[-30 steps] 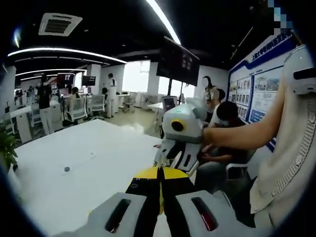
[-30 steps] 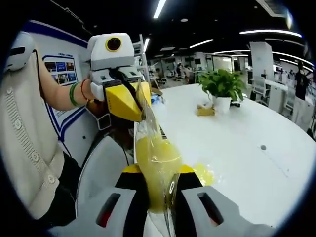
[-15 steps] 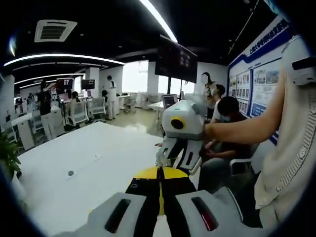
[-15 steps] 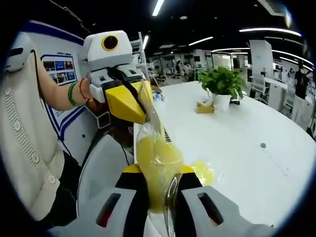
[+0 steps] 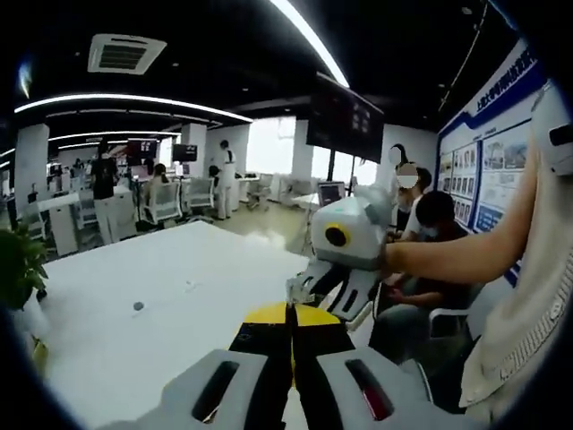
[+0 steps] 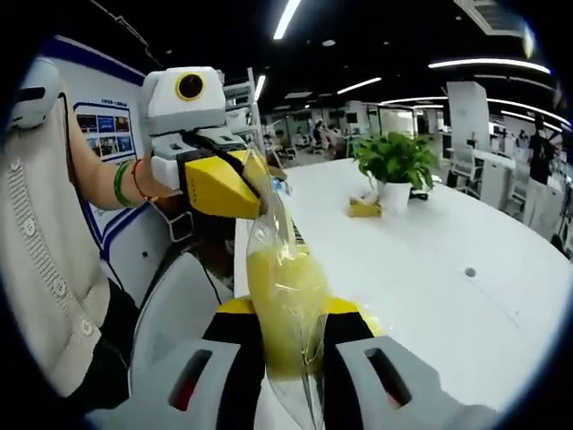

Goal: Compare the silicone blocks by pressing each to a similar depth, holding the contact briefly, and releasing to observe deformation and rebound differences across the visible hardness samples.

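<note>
My right gripper (image 6: 291,345) has its jaws closed on a clear bag (image 6: 285,296) with a yellow block (image 6: 279,305) inside it; the bag stands up from between those jaws, over the near edge of the white bench (image 6: 430,269); its top corner is pinched in the yellow tips of my left gripper (image 6: 260,184), which comes in from the left of the right gripper view with my hand (image 6: 166,170) behind it; so the bag hangs stretched between the two grippers, off the bench. In the left gripper view my left gripper (image 5: 289,336) shows its jaws pressed together, a thin strip of the bag between them; just past them is my right gripper (image 5: 336,282), grey and white, with my arm (image 5: 457,255) reaching in from the right. Further along the bench stands a potted plant (image 6: 394,166) with a small yellow thing (image 6: 363,208) beside it; whether that is another sample I cannot tell; seated people (image 5: 425,260) are at the bench's far side, by a wall of posters (image 5: 483,170).
</note>
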`<action>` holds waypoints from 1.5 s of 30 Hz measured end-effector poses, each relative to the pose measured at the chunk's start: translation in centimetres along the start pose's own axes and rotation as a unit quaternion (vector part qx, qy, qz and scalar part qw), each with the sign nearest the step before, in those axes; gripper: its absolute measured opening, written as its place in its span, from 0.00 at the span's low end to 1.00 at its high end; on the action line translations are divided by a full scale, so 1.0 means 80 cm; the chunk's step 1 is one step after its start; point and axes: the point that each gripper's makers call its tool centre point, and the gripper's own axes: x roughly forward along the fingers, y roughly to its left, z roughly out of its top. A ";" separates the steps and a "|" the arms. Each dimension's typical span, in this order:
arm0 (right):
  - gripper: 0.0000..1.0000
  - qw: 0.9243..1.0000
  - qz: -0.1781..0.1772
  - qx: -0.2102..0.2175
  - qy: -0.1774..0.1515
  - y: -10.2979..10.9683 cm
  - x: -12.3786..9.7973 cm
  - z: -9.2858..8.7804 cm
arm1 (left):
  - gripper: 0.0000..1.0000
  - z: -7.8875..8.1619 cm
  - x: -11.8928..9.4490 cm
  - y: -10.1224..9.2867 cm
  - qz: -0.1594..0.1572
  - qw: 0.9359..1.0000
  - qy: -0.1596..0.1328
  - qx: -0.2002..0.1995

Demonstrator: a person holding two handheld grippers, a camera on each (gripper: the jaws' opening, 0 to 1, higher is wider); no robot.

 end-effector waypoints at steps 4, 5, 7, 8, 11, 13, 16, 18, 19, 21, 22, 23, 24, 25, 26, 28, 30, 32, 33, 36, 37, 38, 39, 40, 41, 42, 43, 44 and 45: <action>0.17 1.000 -0.004 -0.007 -0.003 -0.005 0.000 0.002 | 0.00 0.001 0.001 0.003 0.000 1.000 -0.011 -0.029; 0.18 1.000 -0.005 -0.008 -0.002 -0.005 0.001 0.001 | 0.00 0.000 0.000 0.005 0.001 0.999 -0.010 -0.031; 0.19 1.000 -0.004 -0.007 0.000 -0.007 0.003 -0.001 | 0.00 -0.002 0.002 0.007 0.001 0.999 -0.010 -0.035; 0.19 1.000 -0.004 -0.007 0.001 -0.007 0.003 -0.002 | 0.00 -0.003 0.002 0.007 0.002 0.999 -0.009 -0.033; 0.20 1.000 -0.003 0.000 0.006 -0.006 0.005 -0.006 | 0.00 -0.006 0.002 0.010 0.009 1.000 -0.007 -0.029; 0.21 1.000 -0.003 -0.001 0.009 -0.006 0.006 -0.009 | 0.00 -0.009 0.003 0.009 0.002 0.999 -0.003 -0.035; 0.23 1.000 -0.003 0.008 0.010 -0.008 0.008 -0.012 | 0.00 -0.013 0.004 0.011 0.004 0.999 0.001 -0.040; 0.25 1.000 -0.002 0.011 0.009 -0.008 0.009 -0.012 | 0.00 -0.016 0.004 0.012 0.006 0.999 0.005 -0.039; 0.26 1.000 0.000 0.014 0.008 -0.008 0.009 -0.012 | 0.00 -0.018 0.004 0.008 -0.005 0.999 0.009 -0.048; 0.27 1.000 0.001 0.018 0.005 -0.009 0.010 -0.011 | 0.00 -0.021 0.005 0.013 0.004 0.999 0.009 -0.049; 0.28 1.000 0.003 0.020 0.003 -0.008 0.010 -0.011 | 0.00 -0.024 0.005 0.013 0.000 0.998 0.013 -0.058; 0.29 1.000 0.002 0.022 0.002 -0.009 0.010 -0.011 | 0.00 -0.025 0.006 0.016 0.006 0.998 0.011 -0.053; 0.30 1.000 0.001 0.022 0.000 -0.010 0.010 -0.010 | 0.00 -0.027 0.006 0.017 0.006 0.998 0.012 -0.057; 0.32 1.000 0.001 0.023 -0.002 -0.010 0.010 -0.009 | 0.00 -0.031 0.007 0.016 0.000 0.998 0.018 -0.064; 0.35 1.000 -0.002 0.025 -0.005 -0.012 0.010 -0.009 | 0.00 -0.033 0.007 0.020 0.010 0.998 0.016 -0.059; 0.40 1.000 -0.003 0.029 -0.005 -0.014 0.010 -0.010 | 0.00 -0.041 0.010 0.020 0.007 0.997 0.025 -0.067; 0.42 1.000 -0.003 0.031 -0.004 -0.015 0.009 -0.013 | 0.00 -0.048 0.013 0.020 0.003 0.997 0.031 -0.076; 0.40 0.999 -0.003 0.033 0.001 -0.016 0.008 -0.020 | 0.00 -0.059 0.016 0.017 -0.008 0.995 0.047 -0.090; 0.41 0.999 -0.003 0.037 0.002 -0.016 0.008 -0.023 | 0.00 -0.060 0.019 0.026 0.009 0.996 0.040 -0.078; 0.44 0.999 -0.006 0.047 0.006 -0.017 0.006 -0.032 | 0.00 -0.081 0.024 0.022 -0.011 0.993 0.064 -0.101; 0.44 0.999 -0.008 0.051 0.006 -0.018 0.005 -0.035 | 0.00 -0.083 0.026 0.028 0.000 0.993 0.061 -0.098; 0.44 0.999 -0.010 0.053 0.005 -0.019 0.002 -0.038 | 0.00 -0.086 0.027 0.033 0.009 0.994 0.059 -0.091; 0.44 0.998 -0.012 0.055 0.004 -0.020 0.000 -0.040 | 0.00 -0.093 0.027 0.023 -0.015 0.991 0.075 -0.112; 0.45 0.998 -0.015 0.058 0.003 -0.021 -0.003 -0.042 | 0.00 -0.091 0.030 0.035 0.011 0.993 0.062 -0.096; 0.47 0.998 -0.021 0.064 0.002 -0.023 -0.008 -0.046 | 0.00 -0.096 0.032 0.030 -0.006 0.991 0.072 -0.114; 0.48 0.997 -0.027 0.068 0.001 -0.024 -0.012 -0.049 | 0.00 -0.097 0.034 0.032 -0.006 0.991 0.073 -0.115; 0.49 0.997 -0.031 0.073 -0.001 -0.025 -0.016 -0.052 | 0.00 -0.097 0.036 0.043 0.018 0.993 0.065 -0.101; 0.49 0.996 -0.034 0.079 -0.005 -0.026 -0.021 -0.054 | 0.00 -0.101 0.038 0.038 -0.002 0.990 0.076 -0.122; 0.50 0.995 -0.041 0.086 -0.006 -0.026 -0.029 -0.059 | 0.00 -0.102 0.043 0.044 0.005 0.990 0.073 -0.118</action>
